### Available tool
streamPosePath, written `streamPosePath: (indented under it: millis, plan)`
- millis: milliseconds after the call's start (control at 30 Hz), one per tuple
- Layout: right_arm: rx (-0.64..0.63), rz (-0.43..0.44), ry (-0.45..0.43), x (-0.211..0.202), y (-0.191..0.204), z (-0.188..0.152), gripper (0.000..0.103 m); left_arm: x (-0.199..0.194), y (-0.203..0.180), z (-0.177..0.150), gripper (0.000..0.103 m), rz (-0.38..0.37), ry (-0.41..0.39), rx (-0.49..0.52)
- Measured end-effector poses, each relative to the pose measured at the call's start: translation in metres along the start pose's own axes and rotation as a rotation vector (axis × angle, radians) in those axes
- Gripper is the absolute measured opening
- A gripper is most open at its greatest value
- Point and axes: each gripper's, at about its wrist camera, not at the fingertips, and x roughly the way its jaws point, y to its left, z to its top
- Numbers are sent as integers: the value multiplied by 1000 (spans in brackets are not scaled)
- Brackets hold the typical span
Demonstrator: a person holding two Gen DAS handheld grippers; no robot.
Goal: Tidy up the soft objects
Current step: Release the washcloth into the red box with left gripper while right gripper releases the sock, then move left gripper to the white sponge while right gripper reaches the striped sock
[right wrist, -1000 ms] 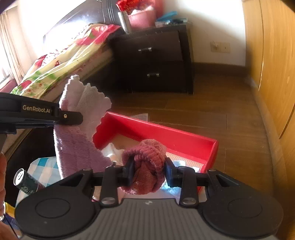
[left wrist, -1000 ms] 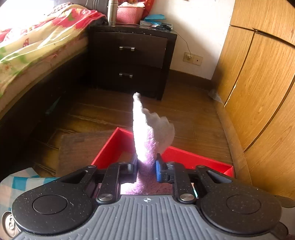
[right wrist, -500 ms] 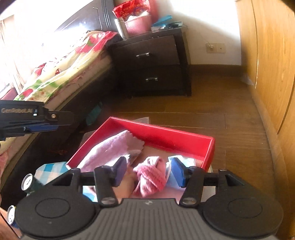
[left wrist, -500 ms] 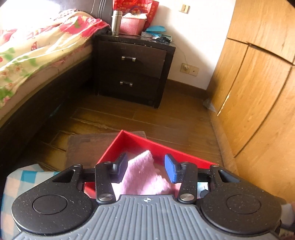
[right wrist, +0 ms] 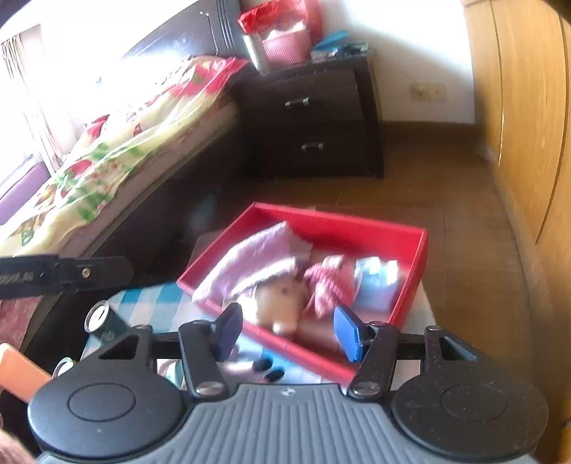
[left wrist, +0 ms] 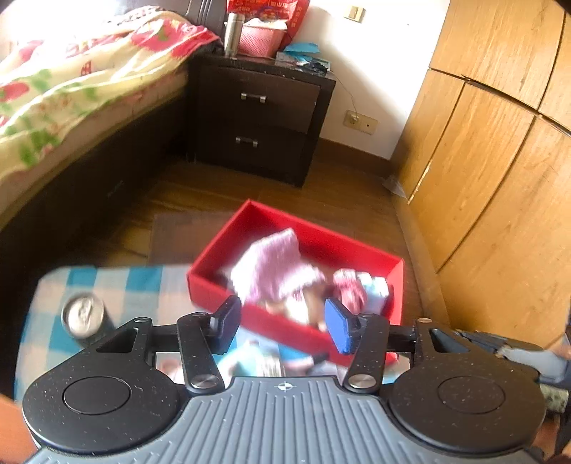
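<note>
Light lettering on the black arm of the left gripper (right wrist: pixel 64 275) at the left edge of the right wrist view: blurred, unreadable. Yellow print on the red plastic bag (left wrist: pixel 266 6) on the dark wooden nightstand (left wrist: pixel 264 117): cannot be made out. No other text, label or number is legible in either view.
</note>
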Motion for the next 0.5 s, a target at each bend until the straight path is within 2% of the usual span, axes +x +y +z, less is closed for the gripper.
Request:
streamPosePath:
  millis: [133,200,300,400,500]
  plan:
    - [-25,5,34,-2,10,-19,37,-13,5,-31,60,5,4,0]
    - [-29,10,53,-3,15,-28,38,-16,10,-49,66,-14,35,-21]
    - [-46,18,80,-3,21,-41,40,-19,14,-82,66,-21,80,-31]
    - [-107,28,127,4,34,-57,42,-22,23,-115,72,-20,111,-91]
    - [-155,38,167,11,45,-70,42,-19,35,-142,73,-1,165,-151]
